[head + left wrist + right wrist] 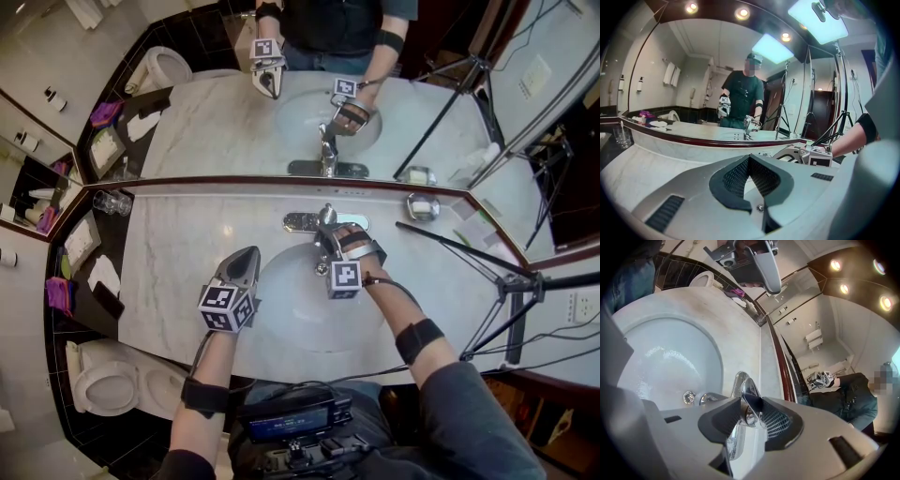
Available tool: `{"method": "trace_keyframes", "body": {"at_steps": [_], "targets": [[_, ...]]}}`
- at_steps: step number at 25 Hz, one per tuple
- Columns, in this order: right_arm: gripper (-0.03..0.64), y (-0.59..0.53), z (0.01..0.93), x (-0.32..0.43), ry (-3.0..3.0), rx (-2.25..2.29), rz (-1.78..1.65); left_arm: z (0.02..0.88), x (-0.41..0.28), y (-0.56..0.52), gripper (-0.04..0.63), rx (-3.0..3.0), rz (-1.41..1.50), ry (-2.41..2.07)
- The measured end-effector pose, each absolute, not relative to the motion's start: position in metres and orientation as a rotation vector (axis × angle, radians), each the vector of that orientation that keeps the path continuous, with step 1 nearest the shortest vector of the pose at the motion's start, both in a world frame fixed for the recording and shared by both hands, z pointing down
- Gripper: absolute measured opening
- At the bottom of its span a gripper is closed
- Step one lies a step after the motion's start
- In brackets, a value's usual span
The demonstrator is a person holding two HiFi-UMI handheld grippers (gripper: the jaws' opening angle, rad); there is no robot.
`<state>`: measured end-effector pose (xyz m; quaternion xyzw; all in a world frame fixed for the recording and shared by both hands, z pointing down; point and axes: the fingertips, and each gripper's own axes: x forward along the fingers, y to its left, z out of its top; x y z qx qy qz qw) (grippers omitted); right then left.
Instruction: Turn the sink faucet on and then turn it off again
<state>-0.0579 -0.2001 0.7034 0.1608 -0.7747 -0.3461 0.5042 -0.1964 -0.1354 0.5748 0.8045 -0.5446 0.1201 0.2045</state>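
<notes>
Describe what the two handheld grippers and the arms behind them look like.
The left gripper and the right gripper both have pale grey moulded shells with black ribbed pads. Each carries a white cube printed with black square markers. A black band wraps each forearm, and a thin black cable runs along the right one. The sleeves are dark.

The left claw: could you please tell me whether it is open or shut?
Shut: on the grey left claw, seen in the left gripper view, the dark ribbed pads meet with nothing between them.
</notes>
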Motion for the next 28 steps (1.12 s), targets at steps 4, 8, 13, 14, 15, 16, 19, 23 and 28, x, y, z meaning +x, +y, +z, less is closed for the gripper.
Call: {"method": "trace_keyframes", "body": {"at_steps": [4,8,13,14,15,16,19,23,28], "targets": [[0.135,-0.199,0.703,-0.060,-1.879,0.391,-0.832,0.576,-0.200,-0.133,0.000,2.235,0.334,-1.525],[0.133,-0.198,0.698,-0.061,-1.894,0.411,-0.814,0.575,-0.200,-0.133,0.000,2.234,0.332,-1.527],[0.133,-0.200,0.705,-0.059,-1.874,0.404,-0.834,0.573,-0.199,-0.133,0.000,2.238,0.331,-1.530],[0.135,-0.200,0.706,-0.058,-1.867,0.399,-0.840,0.573,-0.199,-0.132,0.000,2.238,0.331,-1.531],[0.135,-0.200,0.706,-0.057,-1.861,0.393,-0.845,0.574,-0.199,-0.131,0.000,2.237,0.333,-1.533],[0.135,-0.200,0.707,-0.058,-1.857,0.389,-0.850,0.574,-0.200,-0.131,0.000,2.236,0.334,-1.535],[0.137,-0.199,0.705,-0.059,-1.854,0.389,-0.853,0.573,-0.202,-0.129,0.000,2.236,0.337,-1.536],[0.159,-0.198,0.702,-0.056,-1.852,0.404,-0.839,0.570,-0.202,-0.128,0.000,2.243,0.337,-1.539],[0.166,-0.196,0.691,-0.043,-1.864,0.457,-0.799,0.567,-0.202,-0.128,0.000,2.252,0.335,-1.534]]}}
